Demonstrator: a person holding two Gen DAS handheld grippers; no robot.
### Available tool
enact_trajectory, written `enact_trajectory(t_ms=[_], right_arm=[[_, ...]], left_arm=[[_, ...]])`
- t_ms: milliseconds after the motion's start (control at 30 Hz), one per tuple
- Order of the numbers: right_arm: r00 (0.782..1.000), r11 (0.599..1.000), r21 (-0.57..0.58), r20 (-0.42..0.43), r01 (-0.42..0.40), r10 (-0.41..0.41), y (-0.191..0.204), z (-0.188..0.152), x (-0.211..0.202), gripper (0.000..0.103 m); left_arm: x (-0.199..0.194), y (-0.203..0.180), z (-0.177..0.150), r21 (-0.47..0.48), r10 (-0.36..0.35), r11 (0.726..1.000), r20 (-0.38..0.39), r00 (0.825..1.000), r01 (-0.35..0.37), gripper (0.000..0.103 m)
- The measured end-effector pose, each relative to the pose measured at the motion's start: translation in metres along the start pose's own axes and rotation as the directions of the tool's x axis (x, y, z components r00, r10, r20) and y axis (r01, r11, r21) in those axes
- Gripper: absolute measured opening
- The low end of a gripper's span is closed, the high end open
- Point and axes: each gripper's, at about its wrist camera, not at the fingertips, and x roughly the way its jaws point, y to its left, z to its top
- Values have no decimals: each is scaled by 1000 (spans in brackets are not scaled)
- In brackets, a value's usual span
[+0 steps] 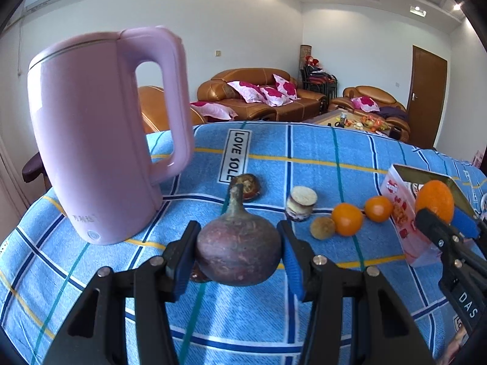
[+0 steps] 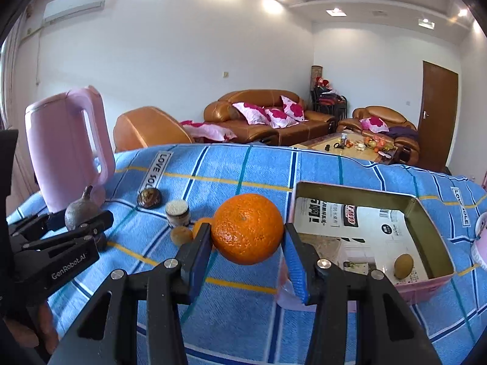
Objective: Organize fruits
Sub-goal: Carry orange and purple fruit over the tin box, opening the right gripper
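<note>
held orange: large, round, pebbled skin, clear of the cloth, just left of the box
dark fruit: purple-brown, round, long stem pointing up, lifted off the cloth
loose oranges: two small ones side by side on the blue checked cloth, left of the box
small brown fruit: dull tan, touching the nearer orange
box: open, pink-sided, printed paper inside
fruit in box: yellowish oval, near corner

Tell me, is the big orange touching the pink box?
Apart. In the right wrist view the big orange is held up between the right gripper pads, with blue cloth showing between it and the pink box.
</note>
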Motion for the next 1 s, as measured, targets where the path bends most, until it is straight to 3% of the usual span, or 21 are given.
enact_trajectory(t_ms=[167, 1000], right_arm=[[1000, 998, -61, -1, 30, -31, -12, -6, -8, 49], [985, 984, 68, 38, 165, -168, -111, -2, -19, 49]], left_arm=[[-3, -17, -3, 22, -13, 1000, -12, 1000, 13, 53], [-15, -113, 3, 86, -113, 990, 13, 994, 111, 53]])
